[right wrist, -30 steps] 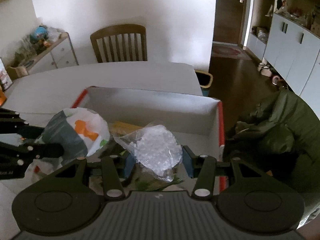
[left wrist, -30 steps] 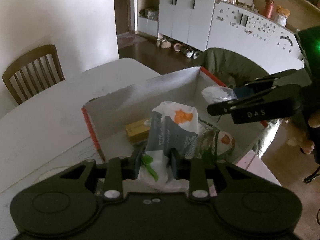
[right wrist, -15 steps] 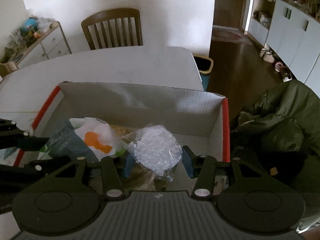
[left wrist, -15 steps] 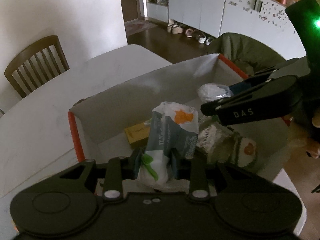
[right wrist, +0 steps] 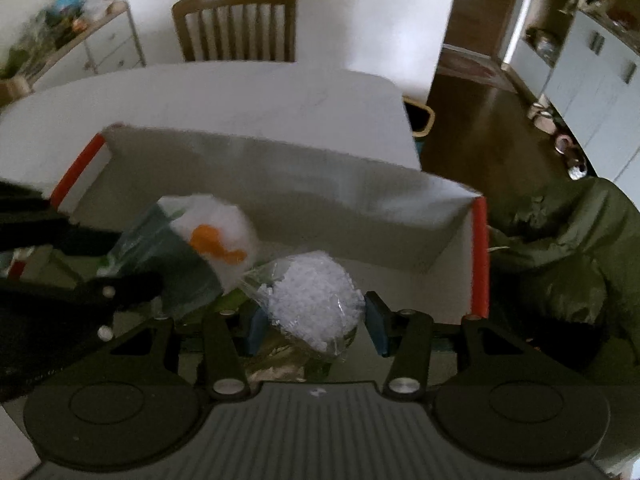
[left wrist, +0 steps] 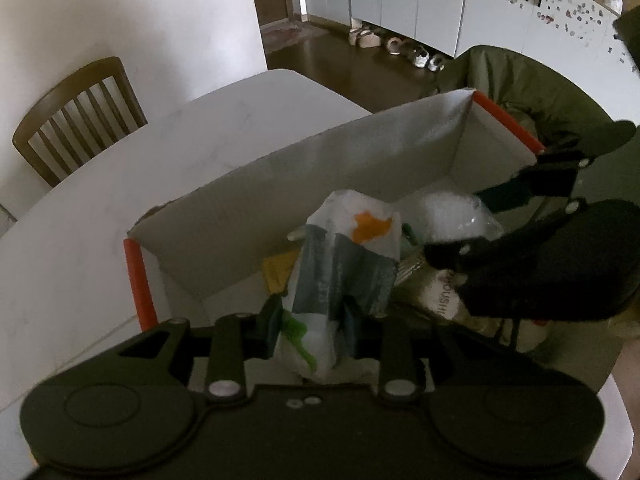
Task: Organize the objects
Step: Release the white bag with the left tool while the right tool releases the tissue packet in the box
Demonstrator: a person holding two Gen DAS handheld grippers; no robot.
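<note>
My left gripper (left wrist: 310, 322) is shut on a white and grey snack bag (left wrist: 352, 256) with an orange patch, held over the open white cardboard box (left wrist: 240, 208) with red edges. My right gripper (right wrist: 316, 322) is shut on a clear bag of white pellets (right wrist: 316, 300), also low inside the box (right wrist: 280, 184). In the left wrist view the right gripper (left wrist: 464, 236) reaches in from the right with the clear bag (left wrist: 452, 216). In the right wrist view the left gripper (right wrist: 156, 280) comes in from the left with the snack bag (right wrist: 200, 248). A yellow packet (left wrist: 278, 270) and other bags lie on the box floor.
The box stands on a white table (left wrist: 100, 200) near its right end. A wooden chair (right wrist: 236, 24) stands at the far side. A green jacket (right wrist: 560, 248) lies on a seat right of the box. A white sideboard (right wrist: 104, 44) with clutter is far left.
Both grippers have sunk lower and moved forward into the box with their bags. The box walls now look nearer and larger in both views.
</note>
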